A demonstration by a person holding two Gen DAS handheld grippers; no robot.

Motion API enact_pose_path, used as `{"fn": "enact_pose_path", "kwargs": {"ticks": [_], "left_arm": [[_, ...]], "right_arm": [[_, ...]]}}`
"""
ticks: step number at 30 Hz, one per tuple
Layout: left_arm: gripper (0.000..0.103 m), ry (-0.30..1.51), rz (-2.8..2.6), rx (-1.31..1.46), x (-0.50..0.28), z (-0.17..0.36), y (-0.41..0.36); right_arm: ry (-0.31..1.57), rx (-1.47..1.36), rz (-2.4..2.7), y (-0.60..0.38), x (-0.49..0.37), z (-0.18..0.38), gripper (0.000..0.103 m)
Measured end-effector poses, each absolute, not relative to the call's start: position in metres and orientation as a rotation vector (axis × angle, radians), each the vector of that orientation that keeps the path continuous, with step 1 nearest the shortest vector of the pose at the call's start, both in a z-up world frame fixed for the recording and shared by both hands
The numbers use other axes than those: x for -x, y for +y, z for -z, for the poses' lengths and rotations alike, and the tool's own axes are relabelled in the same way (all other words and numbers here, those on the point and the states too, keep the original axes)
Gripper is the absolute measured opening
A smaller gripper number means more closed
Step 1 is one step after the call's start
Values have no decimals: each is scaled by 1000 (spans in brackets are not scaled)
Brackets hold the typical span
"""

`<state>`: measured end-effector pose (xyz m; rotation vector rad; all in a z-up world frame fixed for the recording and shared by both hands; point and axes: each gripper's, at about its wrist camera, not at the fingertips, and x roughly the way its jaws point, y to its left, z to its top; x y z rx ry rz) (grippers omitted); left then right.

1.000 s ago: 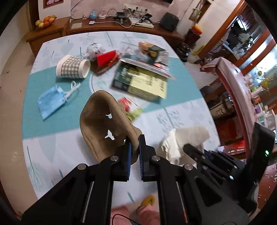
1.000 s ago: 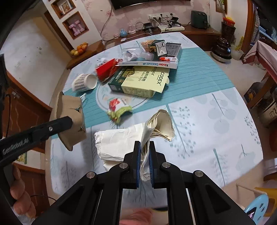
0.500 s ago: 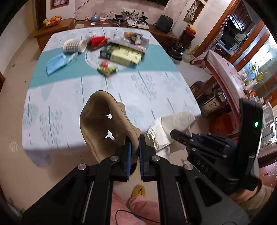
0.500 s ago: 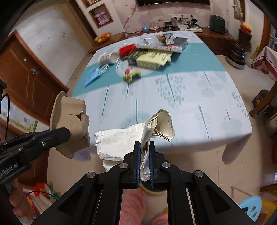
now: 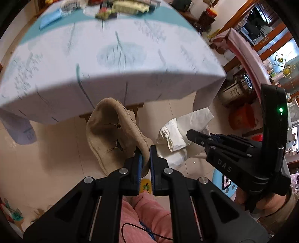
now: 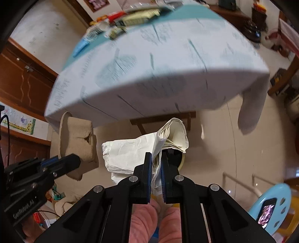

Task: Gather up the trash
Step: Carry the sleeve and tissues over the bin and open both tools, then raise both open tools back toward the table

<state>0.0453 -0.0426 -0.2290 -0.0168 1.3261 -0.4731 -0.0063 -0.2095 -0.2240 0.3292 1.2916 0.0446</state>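
My left gripper [image 5: 145, 155] is shut on a brown moulded-pulp cup carrier [image 5: 110, 134], held in the air below the table's front edge, over the tiled floor. My right gripper [image 6: 156, 162] is shut on crumpled white paper [image 6: 130, 153] with a folded wad at its top. Each gripper shows in the other's view: the right one [image 5: 198, 137] with its paper [image 5: 179, 134] to the right, the left one [image 6: 61, 162] with the carrier [image 6: 78, 138] to the left. A dark round opening [image 6: 176, 156] with a pale rim shows just behind the paper.
The table [image 5: 115, 61] with its pale leaf-print cloth fills the upper part of both views. Blurred trash lies at its far end, among it a blue mask [image 5: 50, 16] and a box [image 5: 130, 6]. A light blue stool [image 6: 271, 201] stands at the right. Pink-clad legs [image 5: 145, 215] are below.
Both grippers have drawn back from over the table and dropped below its front edge, each still holding its item. The table now looms above them and the floor shows underneath.
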Motion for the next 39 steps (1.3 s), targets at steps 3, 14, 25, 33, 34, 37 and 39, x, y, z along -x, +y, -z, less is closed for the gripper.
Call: {"fn": "enact_pose_path", "kwargs": {"ticks": [3,14,25,33,34,37,39], "left_arm": [[5,1362,485,49,-51,275,-43],[6,1430,444,-5,-78,459,-44],[38,1509,386,14,-86,554,-23],[38,1474,358,-5,-91,547,-4],[38,1470,353,-11,-91,544,-2],[38,1466,346,1,-90,535,6],[38,1466,337,15,-89,530,12]], "right_arm": [[1321,-335,-10,-214,4,264,9],[1387,-321,69,-219,-16,433,9],[1467,-280,34,-191,-28,552,9],[1512,-296,16,-169,-34,585,21],[1510,-304,19,-167,-36,586,37],[1462,-324,37,-165,-38,579,66],[1445,-343,19,-163,-39,571,67]]}}
